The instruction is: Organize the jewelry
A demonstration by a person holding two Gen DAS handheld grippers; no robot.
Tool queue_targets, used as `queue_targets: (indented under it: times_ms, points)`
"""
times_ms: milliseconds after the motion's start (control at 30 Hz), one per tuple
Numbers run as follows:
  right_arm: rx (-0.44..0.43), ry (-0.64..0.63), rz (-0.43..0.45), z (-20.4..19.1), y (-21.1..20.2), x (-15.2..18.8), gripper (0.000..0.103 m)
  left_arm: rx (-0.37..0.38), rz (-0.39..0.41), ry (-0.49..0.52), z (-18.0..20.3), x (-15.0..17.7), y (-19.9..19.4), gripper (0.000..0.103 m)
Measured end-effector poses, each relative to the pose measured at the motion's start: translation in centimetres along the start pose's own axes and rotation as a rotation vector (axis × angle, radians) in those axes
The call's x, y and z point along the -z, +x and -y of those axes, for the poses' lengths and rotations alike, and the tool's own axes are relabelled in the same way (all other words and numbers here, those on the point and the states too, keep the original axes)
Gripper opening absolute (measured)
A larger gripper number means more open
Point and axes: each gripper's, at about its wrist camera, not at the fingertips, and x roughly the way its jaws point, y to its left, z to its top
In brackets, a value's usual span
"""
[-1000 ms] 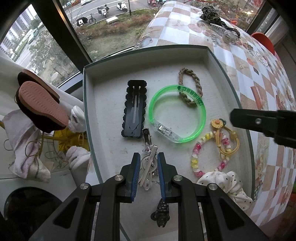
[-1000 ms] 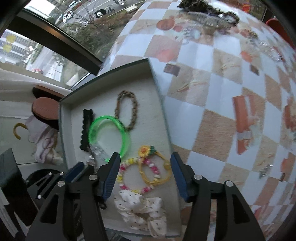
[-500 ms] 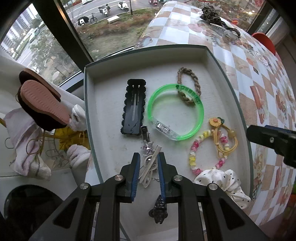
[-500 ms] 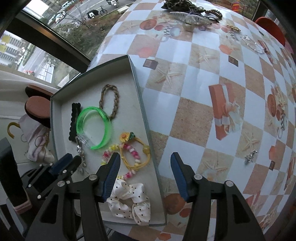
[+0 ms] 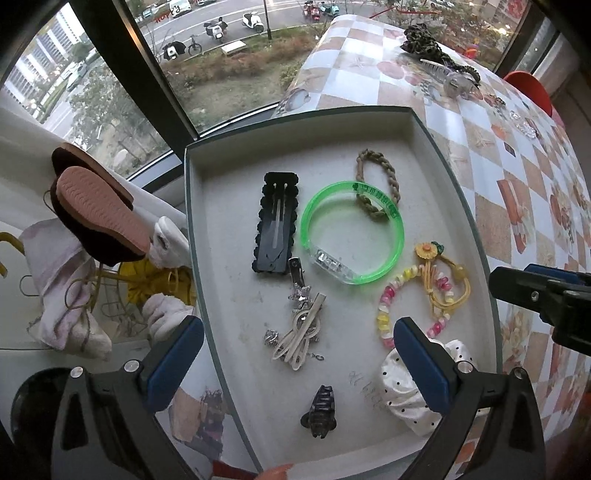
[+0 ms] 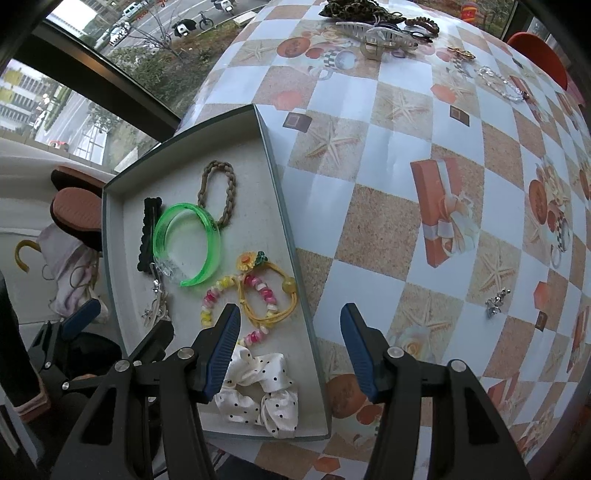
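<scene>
Left wrist view, left to right: a slipper with a ribbed pink sole rests on white cloth outside the tray, by the window. The left gripper has its jaws spread wide and holds nothing; its blue pads straddle the near half of the grey tray. Inside the tray: black scalloped hair clip lying flat at left; just below it a small silver star clip touching a cream-coloured hair clip, which lies loose on the tray floor between the open pads. A dark claw clip sits nearest the camera. Centre: green translucent bangle, overlapping the lower end of a braided tan hair tie. Right of it: pink-yellow bead bracelet crossing a yellow cord tie with flower. A white polka-dot scrunchie occupies the near right corner, partly behind the right pad. Right wrist view: the right gripper is also wide open and empty, hovering over the tray's right wall, left pad above the scrunchie, right pad above the checked tablecloth. More hair accessories lie at the table's far edge, and a small silver charm lies well apart at right.
</scene>
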Motion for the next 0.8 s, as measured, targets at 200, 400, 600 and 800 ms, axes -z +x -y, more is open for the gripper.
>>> queue_targets:
  times_ms: [200, 400, 600, 800]
  points:
    - [0.003, 0.005, -0.006, 0.2, -0.4, 0.4, 0.06, -0.005, -0.014, 0.005, -0.1, 0.3, -0.3, 0.103]
    - [0.021, -0.009, -0.007, 0.2, -0.9, 0.7, 0.065, -0.011, -0.022, -0.014, -0.7, 0.5, -1.0, 0.103]
    - [0.053, -0.042, -0.001, -0.2, -1.4, 1.1, 0.066, -0.04, -0.03, -0.019, -1.1, 1.0, -1.3, 0.103]
    - [0.073, -0.062, 0.0, -0.8, -1.6, 1.6, 0.066, -0.037, -0.04, -0.018, -1.3, 1.7, -1.4, 0.103]
